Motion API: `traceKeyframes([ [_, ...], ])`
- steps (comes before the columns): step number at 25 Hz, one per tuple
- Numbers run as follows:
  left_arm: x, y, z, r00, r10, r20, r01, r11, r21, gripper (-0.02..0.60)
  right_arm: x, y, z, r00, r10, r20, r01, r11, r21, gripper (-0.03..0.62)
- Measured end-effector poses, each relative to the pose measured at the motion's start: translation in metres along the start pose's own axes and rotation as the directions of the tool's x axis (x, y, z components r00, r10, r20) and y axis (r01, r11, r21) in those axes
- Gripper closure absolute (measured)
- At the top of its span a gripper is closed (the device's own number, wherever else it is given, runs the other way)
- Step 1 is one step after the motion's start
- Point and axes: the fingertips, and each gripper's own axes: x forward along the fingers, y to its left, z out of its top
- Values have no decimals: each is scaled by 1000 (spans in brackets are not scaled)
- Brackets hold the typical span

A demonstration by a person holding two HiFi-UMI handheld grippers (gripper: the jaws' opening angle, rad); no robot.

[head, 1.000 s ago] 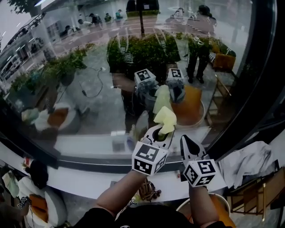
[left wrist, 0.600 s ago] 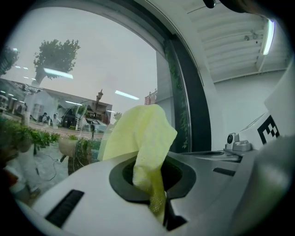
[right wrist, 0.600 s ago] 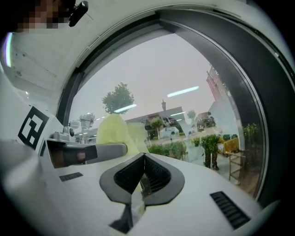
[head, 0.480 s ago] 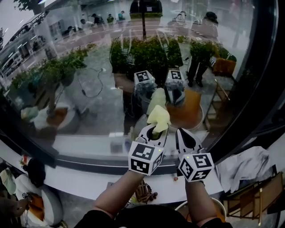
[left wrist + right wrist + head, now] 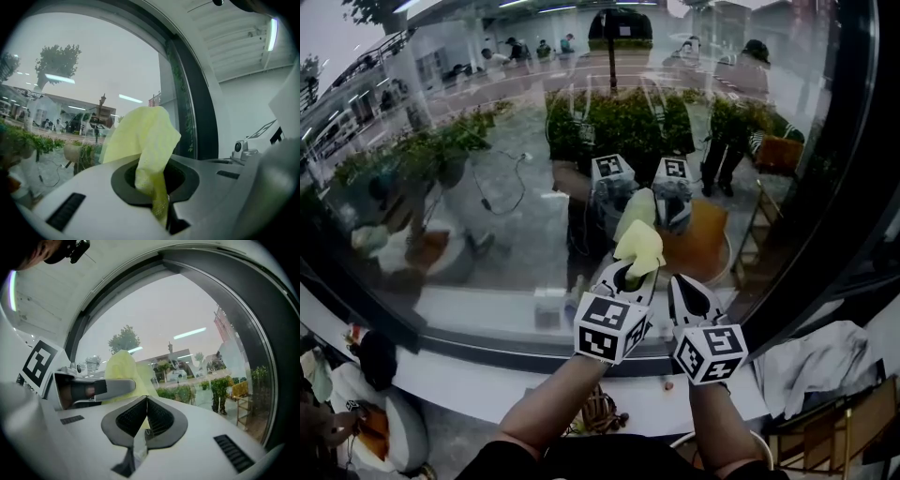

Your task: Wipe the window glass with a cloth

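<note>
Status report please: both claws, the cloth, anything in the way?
Left claw shut on yellow cloth, cloth at window glass. Right claw shut, empty. Nothing seen blocking.

Street-facing room, big window, planters

Green shrubs stand outside; crumpled white fabric lies right of the white sill

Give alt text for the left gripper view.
The left gripper has its jaws shut on a yellow cloth, which stands up in front of the window glass. A dark window frame runs down the right; a tree shows outside.
</note>
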Motion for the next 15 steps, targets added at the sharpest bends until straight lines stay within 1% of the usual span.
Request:
traceKeyframes([
  [8, 2, 20, 1, 999, 53, -13, -53, 999, -2, 555, 9, 0, 1, 1000, 28, -12, -28, 1000, 5, 567],
  [15, 5, 28, -3, 996, 86, -7, -86, 996, 4, 555, 22, -3, 0, 998, 60, -11, -60, 998, 9, 568],
])
